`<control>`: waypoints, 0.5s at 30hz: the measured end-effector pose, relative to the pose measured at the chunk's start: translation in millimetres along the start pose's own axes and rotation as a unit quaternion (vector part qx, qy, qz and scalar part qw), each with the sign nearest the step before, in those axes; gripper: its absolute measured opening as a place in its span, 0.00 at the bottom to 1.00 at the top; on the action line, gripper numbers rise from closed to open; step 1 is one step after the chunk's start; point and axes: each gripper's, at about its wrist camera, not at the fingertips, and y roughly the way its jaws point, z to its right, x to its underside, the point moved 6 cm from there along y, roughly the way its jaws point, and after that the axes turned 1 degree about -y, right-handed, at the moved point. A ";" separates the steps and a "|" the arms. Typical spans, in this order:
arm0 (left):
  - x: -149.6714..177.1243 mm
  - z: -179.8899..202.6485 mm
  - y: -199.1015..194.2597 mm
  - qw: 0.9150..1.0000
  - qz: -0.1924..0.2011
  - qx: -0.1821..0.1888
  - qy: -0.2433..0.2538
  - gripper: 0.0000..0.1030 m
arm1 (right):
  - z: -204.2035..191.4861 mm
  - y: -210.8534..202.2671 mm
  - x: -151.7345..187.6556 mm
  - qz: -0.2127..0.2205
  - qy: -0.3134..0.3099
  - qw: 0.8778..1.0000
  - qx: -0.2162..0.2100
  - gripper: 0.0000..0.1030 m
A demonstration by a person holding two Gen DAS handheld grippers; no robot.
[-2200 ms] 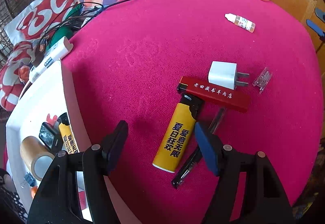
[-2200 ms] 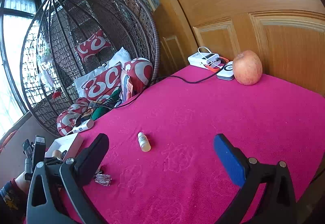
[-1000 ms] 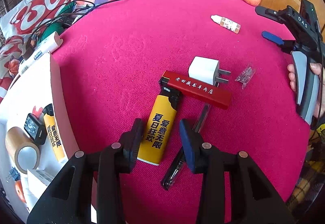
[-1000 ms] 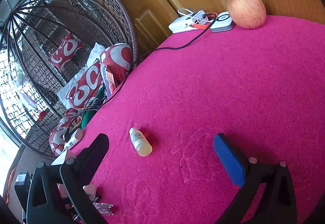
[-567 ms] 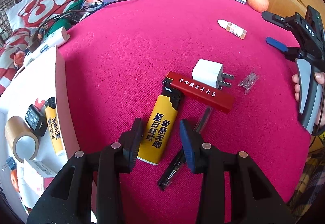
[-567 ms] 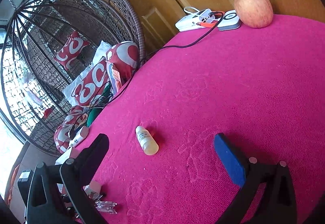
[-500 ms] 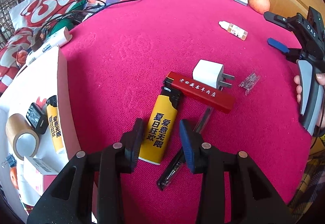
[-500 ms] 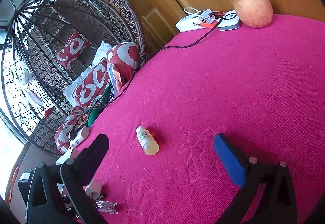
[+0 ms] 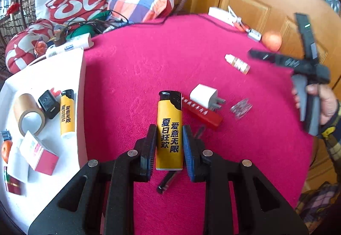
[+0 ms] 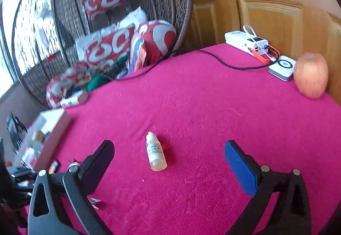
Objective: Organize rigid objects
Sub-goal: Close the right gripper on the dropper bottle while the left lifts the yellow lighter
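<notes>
The yellow lighter (image 9: 169, 128), pinched low on its body by the left tool (image 9: 168, 147) whose jaws have just been closing, hangs above the pink desk (image 9: 149, 69); carry it level to the white box (image 9: 42, 77), while the right tool (image 10: 168, 156) stays spread.

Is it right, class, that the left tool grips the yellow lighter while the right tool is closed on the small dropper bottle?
Not quite. The left tool does grip the yellow lighter, but the right tool is open; the small dropper bottle lies untouched on the cloth between its fingers, as the right wrist view shows.
</notes>
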 end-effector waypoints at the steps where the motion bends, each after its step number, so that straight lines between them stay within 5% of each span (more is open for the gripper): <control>1: -1.4 1.2 -6.3 1.000 0.009 0.000 -0.001 0.23 | -7.3 7.5 -0.4 -0.009 -0.023 1.000 0.001 0.98; 2: -2.9 1.6 -12.5 1.000 0.017 -0.001 -0.002 0.23 | -12.7 14.5 -0.1 -0.016 -0.038 0.999 -0.001 0.94; 4: -4.7 2.1 -24.5 0.999 0.031 0.000 -0.008 0.23 | -18.8 28.1 2.3 -0.040 -0.050 0.998 -0.003 0.66; 6: -6.7 1.2 -33.4 0.999 0.041 0.000 -0.013 0.23 | -18.8 42.4 8.3 -0.072 -0.047 0.996 0.002 0.50; 9: -9.6 0.1 -44.1 0.998 0.054 -0.007 -0.014 0.23 | -20.7 45.3 13.9 -0.073 -0.064 0.995 0.012 0.49; 11: -11.8 -0.8 -49.0 0.998 0.065 -0.012 -0.016 0.23 | -23.9 42.0 17.3 -0.068 -0.091 0.993 0.023 0.34; 12: -12.4 -2.3 -51.9 0.997 0.070 -0.014 -0.019 0.23 | -27.1 39.7 19.4 -0.068 -0.102 0.992 0.016 0.18; 15: -13.1 -5.2 -60.8 0.996 0.084 -0.016 -0.027 0.23 | -31.1 29.3 21.2 -0.063 -0.104 0.993 0.003 0.18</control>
